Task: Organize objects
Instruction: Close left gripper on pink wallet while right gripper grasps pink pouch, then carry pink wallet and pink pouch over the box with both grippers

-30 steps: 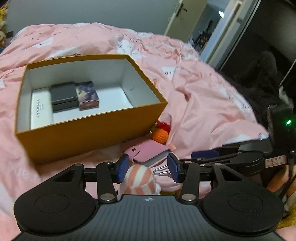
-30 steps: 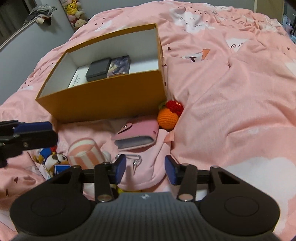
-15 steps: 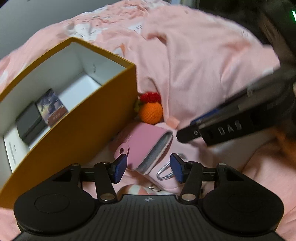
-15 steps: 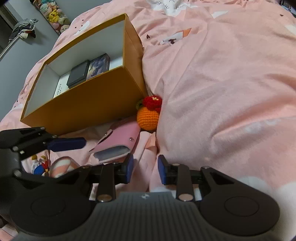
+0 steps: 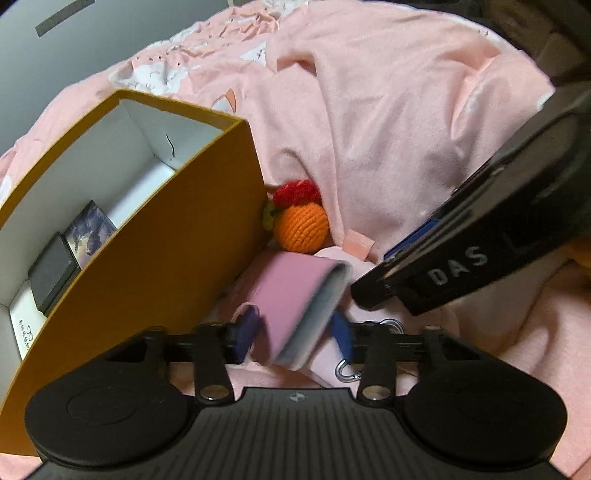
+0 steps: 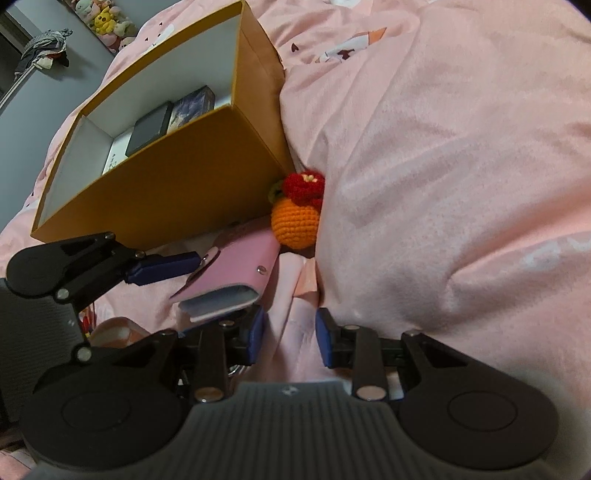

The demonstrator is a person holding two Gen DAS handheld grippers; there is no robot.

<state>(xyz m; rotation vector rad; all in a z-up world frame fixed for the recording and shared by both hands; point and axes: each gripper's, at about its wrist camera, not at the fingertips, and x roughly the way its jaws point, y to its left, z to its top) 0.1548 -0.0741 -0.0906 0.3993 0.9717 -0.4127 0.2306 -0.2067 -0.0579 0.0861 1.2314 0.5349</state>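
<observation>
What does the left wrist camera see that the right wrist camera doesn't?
Only the left wrist view shows the small dark mark on the box's white inside wall. Only the right wrist view shows the plush toys far off and a pink striped toy on the bed. Both show the orange box, the two small boxes inside it, the orange crochet ball, the pink wallet and the pink bedcover.

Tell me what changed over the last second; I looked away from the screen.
The left gripper came down from above the striped toy to the pink card holder, and its jaws have just been closing around it. The right gripper dropped lower over the pink cloth. The yellow box and crochet orange stayed put.
</observation>
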